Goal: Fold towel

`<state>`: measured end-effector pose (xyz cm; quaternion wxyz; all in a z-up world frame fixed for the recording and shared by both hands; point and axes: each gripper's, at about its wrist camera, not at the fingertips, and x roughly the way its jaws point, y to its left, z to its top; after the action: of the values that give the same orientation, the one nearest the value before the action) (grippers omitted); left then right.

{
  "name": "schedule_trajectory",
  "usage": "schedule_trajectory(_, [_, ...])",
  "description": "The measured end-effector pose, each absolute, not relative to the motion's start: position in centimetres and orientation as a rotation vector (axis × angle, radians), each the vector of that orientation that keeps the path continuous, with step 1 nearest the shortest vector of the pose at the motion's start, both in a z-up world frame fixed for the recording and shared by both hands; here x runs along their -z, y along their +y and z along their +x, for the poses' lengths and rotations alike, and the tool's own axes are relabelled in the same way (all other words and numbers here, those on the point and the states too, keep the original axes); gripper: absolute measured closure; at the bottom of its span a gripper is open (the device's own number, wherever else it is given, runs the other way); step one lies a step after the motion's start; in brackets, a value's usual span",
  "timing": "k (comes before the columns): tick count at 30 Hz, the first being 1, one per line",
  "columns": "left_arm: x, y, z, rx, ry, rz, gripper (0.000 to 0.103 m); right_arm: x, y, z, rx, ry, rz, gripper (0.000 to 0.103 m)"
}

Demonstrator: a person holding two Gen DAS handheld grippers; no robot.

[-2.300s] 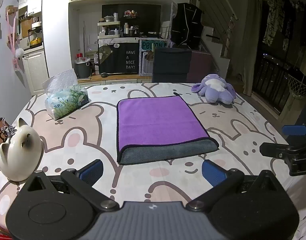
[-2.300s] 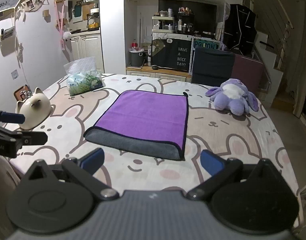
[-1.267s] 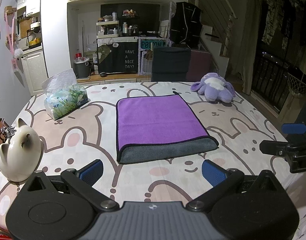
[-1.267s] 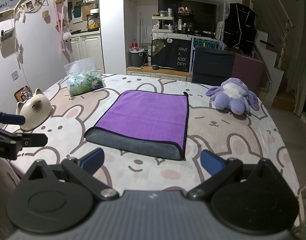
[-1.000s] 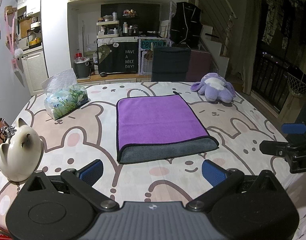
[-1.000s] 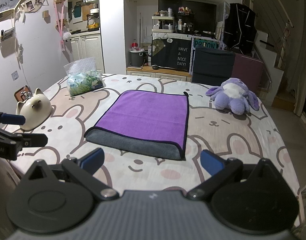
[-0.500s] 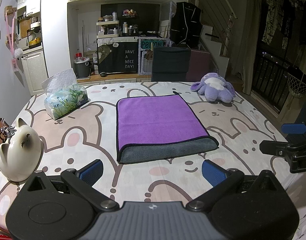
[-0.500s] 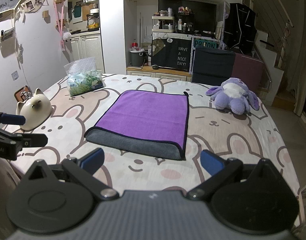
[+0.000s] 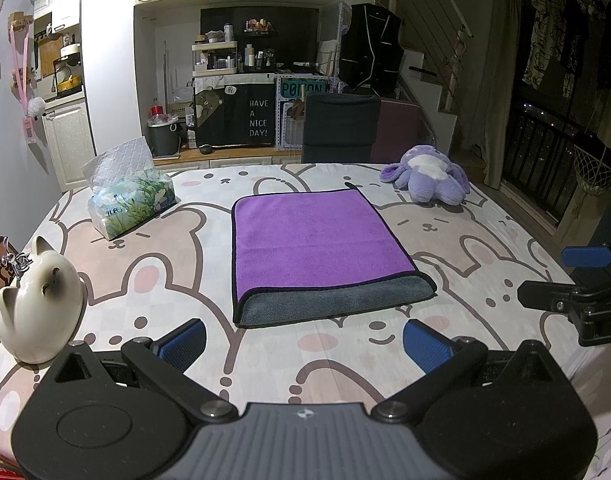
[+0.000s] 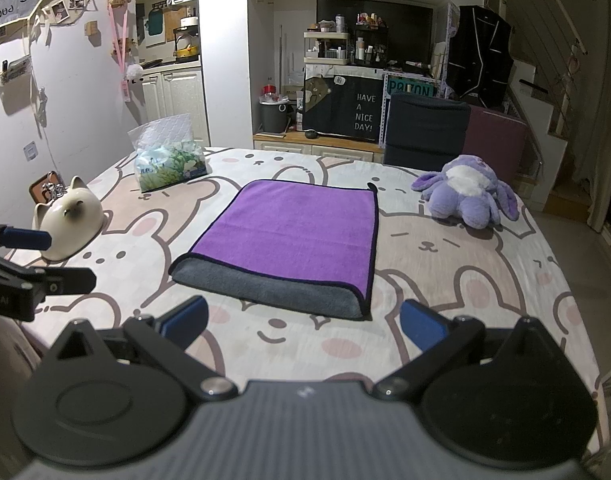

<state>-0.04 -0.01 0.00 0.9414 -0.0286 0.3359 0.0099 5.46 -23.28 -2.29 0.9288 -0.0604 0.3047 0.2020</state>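
A purple towel (image 9: 317, 236) lies folded flat in the middle of the table, with its grey underside showing as a strip along the near edge (image 9: 337, 306). It also shows in the right wrist view (image 10: 293, 236). My left gripper (image 9: 303, 344) is open and empty, held above the table's near edge, short of the towel. My right gripper (image 10: 303, 326) is open and empty, also short of the towel, to its right. Each gripper shows at the edge of the other's view.
A tissue pack (image 9: 131, 202) stands at the far left. A white cat figurine (image 9: 37, 306) sits at the near left. A purple plush toy (image 9: 427, 180) lies at the far right. A dark chair (image 9: 339, 128) stands behind the table. The tablecloth (image 9: 145, 248) has bear drawings.
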Motion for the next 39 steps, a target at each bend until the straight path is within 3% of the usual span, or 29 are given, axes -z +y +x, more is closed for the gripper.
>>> schedule_trajectory(39, [-1.2, 0.5, 0.5, -0.052, 0.652, -0.031, 0.0, 1.8, -23.6, 5.4, -0.397, 0.616, -0.117, 0.0])
